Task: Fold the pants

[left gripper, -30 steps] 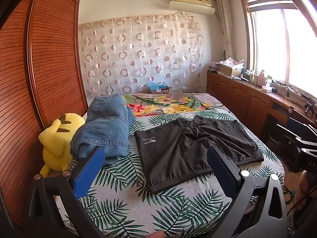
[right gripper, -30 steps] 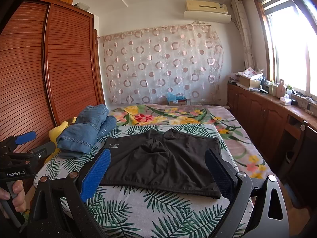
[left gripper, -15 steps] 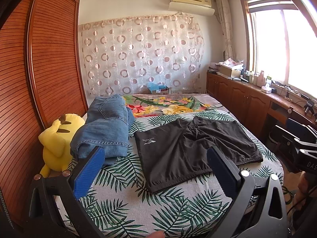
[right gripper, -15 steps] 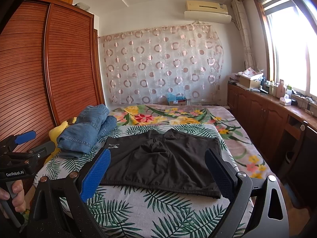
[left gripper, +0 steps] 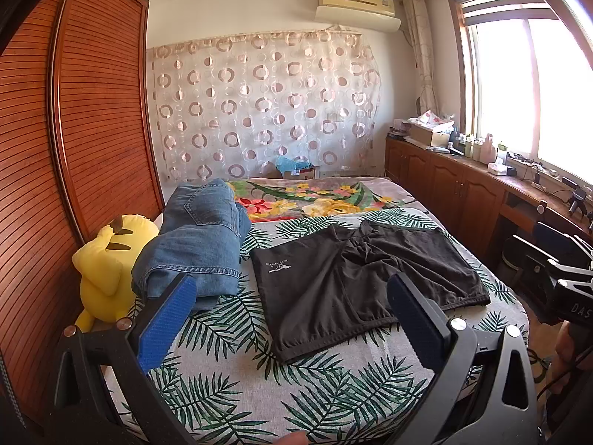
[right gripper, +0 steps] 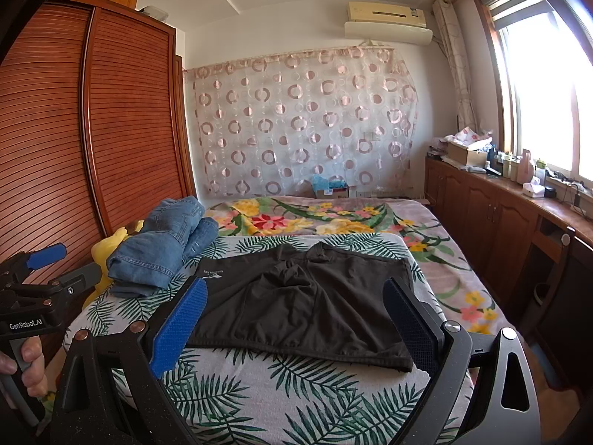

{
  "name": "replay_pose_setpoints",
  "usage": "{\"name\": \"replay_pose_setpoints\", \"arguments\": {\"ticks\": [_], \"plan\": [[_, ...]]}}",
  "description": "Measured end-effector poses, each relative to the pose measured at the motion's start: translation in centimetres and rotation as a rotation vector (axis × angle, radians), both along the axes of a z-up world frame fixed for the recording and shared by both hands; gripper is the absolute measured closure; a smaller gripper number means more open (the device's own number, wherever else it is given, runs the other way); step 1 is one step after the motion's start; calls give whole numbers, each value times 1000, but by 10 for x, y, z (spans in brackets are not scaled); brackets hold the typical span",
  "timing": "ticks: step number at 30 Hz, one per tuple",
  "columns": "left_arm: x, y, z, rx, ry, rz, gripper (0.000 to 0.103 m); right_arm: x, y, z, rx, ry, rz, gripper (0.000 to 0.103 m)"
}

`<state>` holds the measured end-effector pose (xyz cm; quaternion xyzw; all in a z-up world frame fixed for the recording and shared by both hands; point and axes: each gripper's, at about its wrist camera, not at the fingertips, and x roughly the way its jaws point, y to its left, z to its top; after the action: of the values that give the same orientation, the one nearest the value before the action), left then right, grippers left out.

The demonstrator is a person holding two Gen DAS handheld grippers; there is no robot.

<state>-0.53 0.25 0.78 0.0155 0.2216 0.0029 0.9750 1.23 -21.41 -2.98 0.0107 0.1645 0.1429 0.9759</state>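
Dark grey shorts (left gripper: 355,282) (right gripper: 307,304) lie spread flat on the leaf-print sheet of the bed (left gripper: 229,382) (right gripper: 296,396), a small white logo at their near left corner. My left gripper (left gripper: 291,304) hovers open over the bed's near edge, short of the shorts, with nothing between its blue pads. Beyond my right gripper (right gripper: 294,309), also open and empty, the shorts lie a little ahead. In the right wrist view a hand holds the left gripper's handle (right gripper: 33,296) at the far left.
Folded blue jeans (left gripper: 196,244) (right gripper: 166,244) are piled left of the shorts, beside a yellow plush toy (left gripper: 107,267). A wooden wardrobe (left gripper: 81,129) lines the left side, low cabinets (left gripper: 463,189) the right. A floral blanket (left gripper: 315,200) covers the far half of the bed.
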Motion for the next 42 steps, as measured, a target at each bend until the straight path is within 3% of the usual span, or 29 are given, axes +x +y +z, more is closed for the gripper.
{"name": "replay_pose_setpoints", "arguments": {"ticks": [16, 33, 42], "plan": [[10, -1, -4, 1, 42, -11, 0, 6, -4, -7, -14, 20, -8, 7], [45, 15, -73, -9, 202, -74, 0, 31, -21, -25, -69, 108, -41, 10], [55, 28, -104, 26, 287, -77, 0, 38, -35, -33, -96, 167, -50, 12]]}}
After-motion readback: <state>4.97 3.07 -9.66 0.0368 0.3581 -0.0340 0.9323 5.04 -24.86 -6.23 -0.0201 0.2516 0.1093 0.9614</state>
